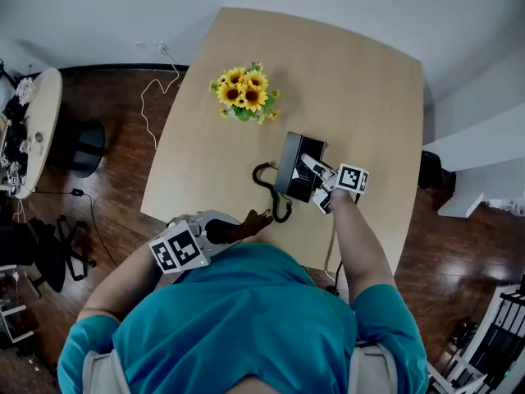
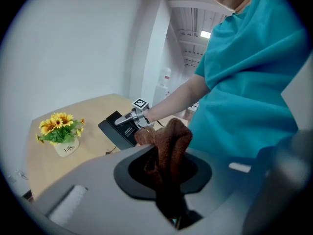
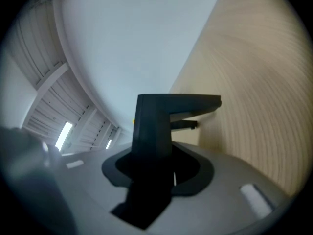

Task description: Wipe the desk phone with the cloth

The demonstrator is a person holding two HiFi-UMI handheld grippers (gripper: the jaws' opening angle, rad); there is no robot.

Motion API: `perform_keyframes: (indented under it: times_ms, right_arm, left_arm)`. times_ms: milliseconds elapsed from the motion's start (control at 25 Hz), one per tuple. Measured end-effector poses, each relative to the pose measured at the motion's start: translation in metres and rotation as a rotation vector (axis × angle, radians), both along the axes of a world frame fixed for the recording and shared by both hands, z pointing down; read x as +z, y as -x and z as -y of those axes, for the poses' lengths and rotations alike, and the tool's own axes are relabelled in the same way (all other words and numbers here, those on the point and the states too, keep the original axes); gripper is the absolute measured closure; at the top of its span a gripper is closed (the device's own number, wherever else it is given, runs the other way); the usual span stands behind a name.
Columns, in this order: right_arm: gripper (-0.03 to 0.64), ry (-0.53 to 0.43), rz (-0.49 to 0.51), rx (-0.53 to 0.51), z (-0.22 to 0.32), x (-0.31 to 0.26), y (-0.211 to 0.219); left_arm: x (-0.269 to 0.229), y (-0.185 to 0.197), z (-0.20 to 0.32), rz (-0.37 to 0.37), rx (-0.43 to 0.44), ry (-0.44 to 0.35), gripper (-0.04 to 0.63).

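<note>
The left tongs (image 1: 236,227) are pinching the soft, limp brown terry cloth (image 2: 168,143), best held bunched. The right tongs (image 1: 322,189), half closed, are gripping the rigid, probably slick black plastic desk phone (image 1: 294,162) by its edge.

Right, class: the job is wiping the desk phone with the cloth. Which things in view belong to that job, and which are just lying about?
Belongs to the job:
- desk phone
- cloth, held in the left claw
- right claw, closed on the phone

Just lying about:
- sunflower pot on the desk
- round side table off to the left
</note>
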State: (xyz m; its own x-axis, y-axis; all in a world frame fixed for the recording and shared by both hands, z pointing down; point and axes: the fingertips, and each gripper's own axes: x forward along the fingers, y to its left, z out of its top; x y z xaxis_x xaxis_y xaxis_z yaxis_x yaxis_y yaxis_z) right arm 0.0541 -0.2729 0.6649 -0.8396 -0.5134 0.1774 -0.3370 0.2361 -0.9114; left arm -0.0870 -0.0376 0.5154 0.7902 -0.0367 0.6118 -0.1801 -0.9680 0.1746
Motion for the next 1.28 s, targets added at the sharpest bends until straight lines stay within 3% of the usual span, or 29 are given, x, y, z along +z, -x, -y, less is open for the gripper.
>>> perform_keyframes:
  times_ms: [200, 320, 520, 640, 760, 840, 1040, 1160, 1280]
  right_arm:
    - [0.453, -0.034, -0.004, -0.048, 0.000, 0.004, 0.004]
    - [0.444, -0.031, -0.036, -0.018, 0.000, 0.013, -0.005]
    - [0.344, -0.008, -0.173, 0.034, 0.000, 0.028, -0.022]
    - [0.336, -0.009, -0.276, 0.054, 0.000, 0.030, -0.028]
    - [0.337, -0.007, -0.314, 0.150, -0.004, 0.022, -0.055]
    - [0.356, -0.029, -0.252, 0.222, -0.013, 0.003, -0.080]
    - [0.510, -0.115, 0.104, 0.242, -0.066, -0.067, -0.126]
    - [0.614, -0.159, 0.169, 0.187, -0.098, -0.082, -0.144]
    - [0.617, -0.166, 0.250, 0.126, -0.121, -0.088, -0.143]
  left_arm:
    - [0.001, 0.002, 0.003, 0.006, 0.000, 0.011, 0.527]
    - [0.000, 0.000, 0.004, 0.003, 0.007, 0.012, 0.526]
    - [0.001, -0.004, 0.007, 0.004, 0.025, 0.012, 0.528]
    - [0.001, -0.012, 0.008, 0.000, 0.036, 0.011, 0.528]
    - [-0.002, -0.026, 0.008, -0.019, 0.036, 0.018, 0.528]
    - [-0.005, -0.036, 0.009, -0.041, 0.028, 0.026, 0.528]
    - [-0.012, -0.065, 0.014, -0.126, -0.071, 0.072, 0.528]
    - [-0.015, -0.083, 0.013, -0.171, -0.163, 0.096, 0.528]
    - [-0.018, -0.092, 0.010, -0.197, -0.229, 0.076, 0.528]
